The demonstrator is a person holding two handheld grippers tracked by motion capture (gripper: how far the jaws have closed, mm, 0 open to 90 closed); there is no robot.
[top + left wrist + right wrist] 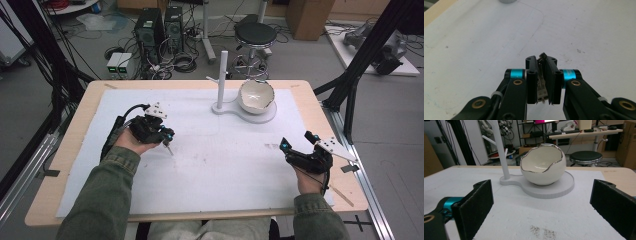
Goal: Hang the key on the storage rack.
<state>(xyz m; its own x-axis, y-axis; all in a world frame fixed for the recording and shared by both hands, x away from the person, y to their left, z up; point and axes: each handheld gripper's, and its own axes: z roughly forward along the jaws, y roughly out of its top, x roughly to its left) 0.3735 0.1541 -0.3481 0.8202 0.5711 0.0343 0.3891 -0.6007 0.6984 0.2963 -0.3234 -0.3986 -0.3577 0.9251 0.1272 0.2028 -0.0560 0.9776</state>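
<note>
A wooden table (75,145) carries a white mat (215,175) that covers nearly all of its top, leaving a bare wood border along each edge. The wide middle and near part of the mat lie open, marked only by faint scuffs and a patch of dark specks (542,232) in front of the right gripper. Toward the far edge, a little right of centre, sits a flat white stand (260,116) with a round tray and a slim upright post (221,75) bearing short pegs. On the tray rests a glossy white egg-shaped bowl (544,166) with a jagged, silver-lined rim, its opening tilted toward the near edge. The left gripper (164,136) hovers over the left half of the mat, well short of the stand; its black jaws are pressed together on a small thin metal piece (541,86), silvery and flat, whose dark tip pokes out beyond them; what it is I cannot tell. The right gripper (296,145) hangs near the right edge of the mat, its foam-faced jaws spread wide with nothing between them, pointing toward the bowl.
</note>
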